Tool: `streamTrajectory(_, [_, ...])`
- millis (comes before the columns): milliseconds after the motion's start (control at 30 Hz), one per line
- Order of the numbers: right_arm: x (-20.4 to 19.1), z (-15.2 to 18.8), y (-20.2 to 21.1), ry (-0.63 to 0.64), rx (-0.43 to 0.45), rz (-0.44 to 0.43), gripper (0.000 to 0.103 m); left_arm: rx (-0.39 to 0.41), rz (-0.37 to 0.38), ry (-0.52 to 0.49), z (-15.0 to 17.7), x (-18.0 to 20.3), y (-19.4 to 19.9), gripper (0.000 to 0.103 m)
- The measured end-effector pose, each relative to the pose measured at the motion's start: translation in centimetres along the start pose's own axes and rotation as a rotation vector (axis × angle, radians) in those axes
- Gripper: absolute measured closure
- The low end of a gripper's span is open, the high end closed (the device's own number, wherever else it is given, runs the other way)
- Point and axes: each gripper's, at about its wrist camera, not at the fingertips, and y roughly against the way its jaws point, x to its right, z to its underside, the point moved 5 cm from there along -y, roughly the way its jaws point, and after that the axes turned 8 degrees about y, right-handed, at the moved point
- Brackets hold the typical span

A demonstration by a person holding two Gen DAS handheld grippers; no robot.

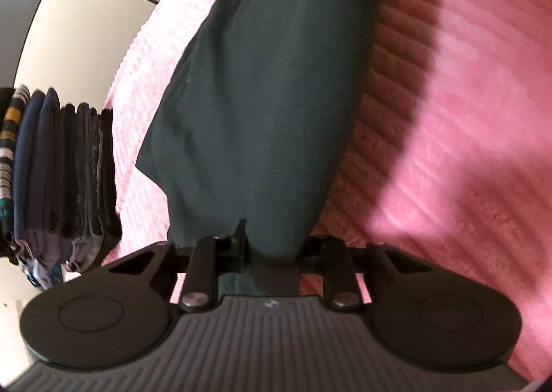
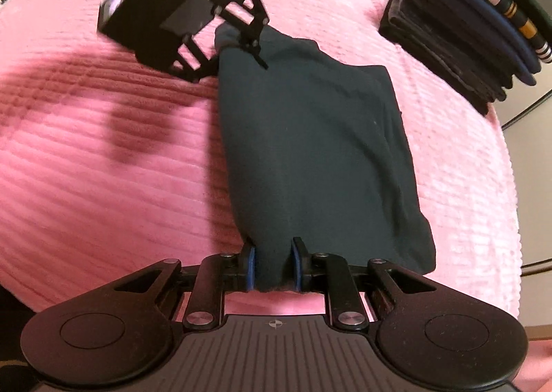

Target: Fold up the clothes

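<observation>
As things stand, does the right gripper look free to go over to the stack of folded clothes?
Probably not yet: the right gripper is shut on the dark green garment, which the left gripper holds too. Only bare pink bedspread separates it from the stack.

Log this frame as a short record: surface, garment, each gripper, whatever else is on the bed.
surface: pink bedspread
garment: dark green garment, partly folded into a long strip on the bedspread
left gripper: closed on the strip's far end
right gripper: blue pads pinching the near end
other items: stack of folded clothes at the bed's far right edge, apart from the garment
task status: fold not finished
</observation>
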Motion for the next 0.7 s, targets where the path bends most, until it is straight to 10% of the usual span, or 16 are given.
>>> streamTrajectory(67, [-1.0, 0.1, 0.1, 0.02, 0.03, 0.055, 0.028, -0.008, 0.026, 0.04, -0.3, -0.9, 0.4, 0.085])
streamTrajectory(300, [-4.6, -1.2, -3.0, 0.136, 0.022, 0.134, 0.024, -0.036, 0.128, 0.218, -1.8, -3.8, 1.6, 0.085])
streamTrajectory(467, [-3.4, 0.2, -4.4, 0.166, -0.046, 0.178, 0.078, -0.042, 0.149, 0.257, -2.2, -3.7, 2.6, 0.085])
streamTrajectory(700, [0.3, 1.6, 0.3, 0.193, -0.002, 0.143, 0.085, -0.052, 0.099, 0.228, -3.3, -1.6, 6.6, 0.086])
